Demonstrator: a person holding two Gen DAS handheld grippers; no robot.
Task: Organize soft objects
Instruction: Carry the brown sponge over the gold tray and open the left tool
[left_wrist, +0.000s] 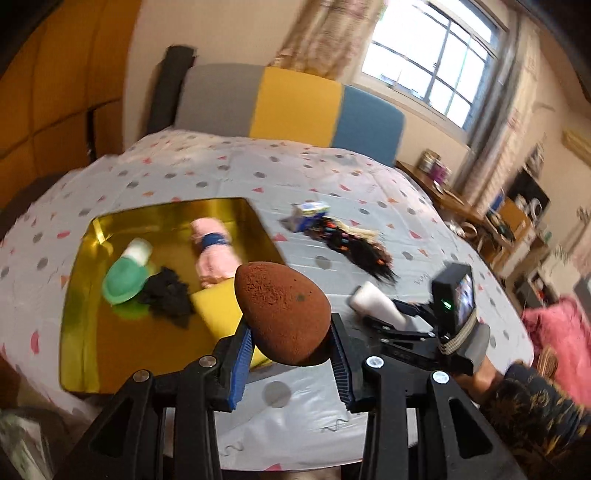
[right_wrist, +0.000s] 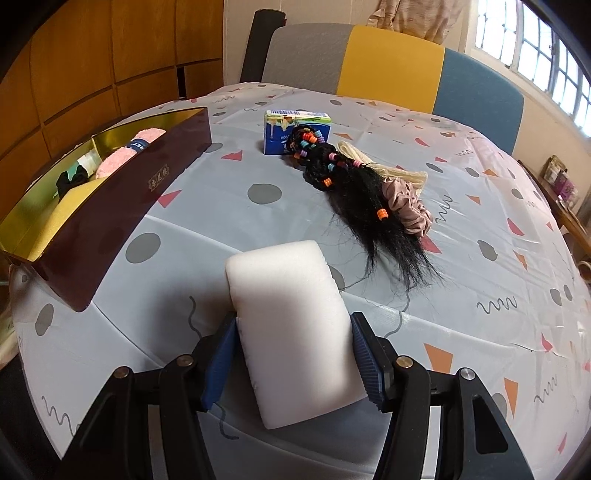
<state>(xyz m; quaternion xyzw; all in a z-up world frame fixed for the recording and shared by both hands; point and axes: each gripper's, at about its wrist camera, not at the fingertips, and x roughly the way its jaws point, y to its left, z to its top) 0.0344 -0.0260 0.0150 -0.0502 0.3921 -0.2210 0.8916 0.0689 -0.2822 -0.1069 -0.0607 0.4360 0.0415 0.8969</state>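
Left gripper (left_wrist: 291, 334): jaws clamped on a brown egg-shaped makeup sponge (left_wrist: 282, 314), held above the near right corner of a shallow gold-lined box (left_wrist: 88, 332) with dark red outer walls. Blue ribbed pads are seen pressing both flanks of the egg.

Right gripper (right_wrist: 295, 360): jaws clamped on a white rectangular foam block (right_wrist: 291, 328), held just over the worktop (right_wrist: 480, 295), which is covered by a pale cloth printed with grey dots and pink and orange triangles. In the left wrist view the same gripper is seen to the right of the box, with a hand in a dark patterned sleeve (left_wrist: 532, 402) behind it.

Inside the box are noted: a pink fluffy rolled towel with a blue band (left_wrist: 214, 251), a green round puff with a white top (left_wrist: 127, 273), a black crumpled scrunchie (left_wrist: 168, 295) and a yellow sponge slab (left_wrist: 218, 306).

Out on the cloth, well apart from the box: a small blue tissue packet (right_wrist: 291, 131), a black hairpiece strung with coloured beads (right_wrist: 354, 192) lying against it, a dusty-pink satin scrunchie (right_wrist: 410, 206) touching the hair, and a cream band (right_wrist: 369, 162) partly hidden beneath.
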